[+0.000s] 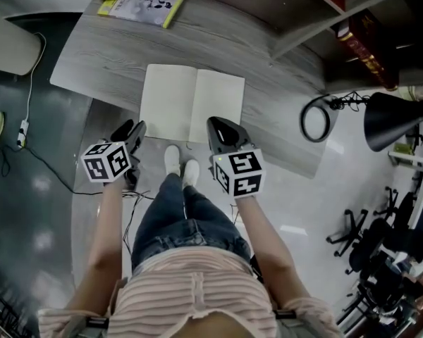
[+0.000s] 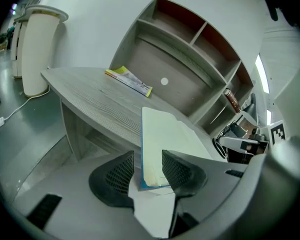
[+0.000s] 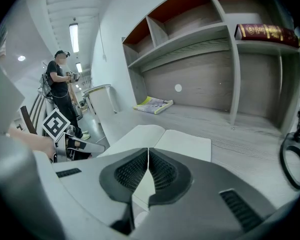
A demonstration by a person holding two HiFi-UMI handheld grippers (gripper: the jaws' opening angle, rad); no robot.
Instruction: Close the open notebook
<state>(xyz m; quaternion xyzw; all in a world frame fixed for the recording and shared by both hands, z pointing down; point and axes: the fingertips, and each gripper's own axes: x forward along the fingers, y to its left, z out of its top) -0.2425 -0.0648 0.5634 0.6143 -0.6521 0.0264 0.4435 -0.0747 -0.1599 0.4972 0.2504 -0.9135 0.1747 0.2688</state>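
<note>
Left gripper (image 2: 147,166) gapes wide around a corner of the open white paper notebook (image 1: 192,104); right gripper (image 3: 148,161) sits pinched closed, empty.

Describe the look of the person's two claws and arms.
The left claw and right claw each have black jaws with mesh-textured pads on a pale grey body, and each carries a white cube with black square markers. The arms are bare below a pink striped top.
</note>
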